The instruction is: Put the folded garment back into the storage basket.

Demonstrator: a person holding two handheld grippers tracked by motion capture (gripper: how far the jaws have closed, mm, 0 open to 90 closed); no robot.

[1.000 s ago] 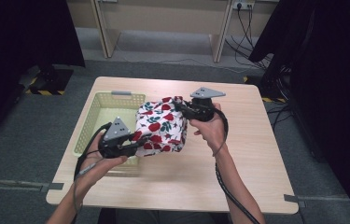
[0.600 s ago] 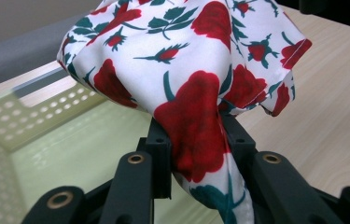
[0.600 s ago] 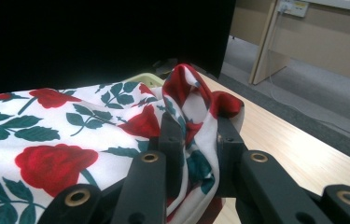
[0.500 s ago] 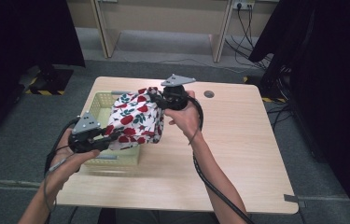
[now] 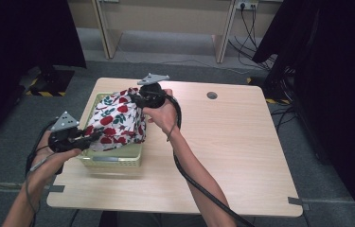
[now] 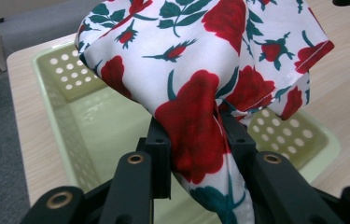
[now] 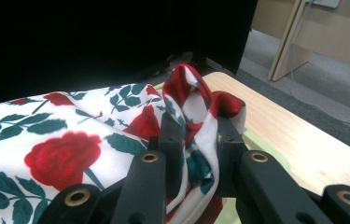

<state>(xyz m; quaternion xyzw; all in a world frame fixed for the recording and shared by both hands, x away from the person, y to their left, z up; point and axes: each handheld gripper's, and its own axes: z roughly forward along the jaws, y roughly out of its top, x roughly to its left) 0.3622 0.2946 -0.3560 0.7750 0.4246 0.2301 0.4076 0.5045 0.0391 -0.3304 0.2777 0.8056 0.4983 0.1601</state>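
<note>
A white cloth with red roses and green leaves (image 5: 118,120) hangs folded between my two grippers, over a pale green perforated basket (image 5: 113,158) on the left part of the table. My left gripper (image 5: 93,137) is shut on the cloth's near left corner; in the left gripper view the bunched cloth (image 6: 196,126) sits pinched between the black jaws (image 6: 192,140) above the basket (image 6: 70,116). My right gripper (image 5: 136,98) is shut on the far corner, and in the right gripper view the cloth (image 7: 60,149) is gathered between its jaws (image 7: 195,140).
The wooden table (image 5: 222,151) has bare surface to the right of the basket, with a round cable hole (image 5: 211,95) near its far edge. Dark curtains stand left and right, and desk legs and cables lie on the floor beyond.
Both grippers have carried the cloth leftward across the table, from beside the basket's right side to over the basket. Both grips have stayed on the cloth.
</note>
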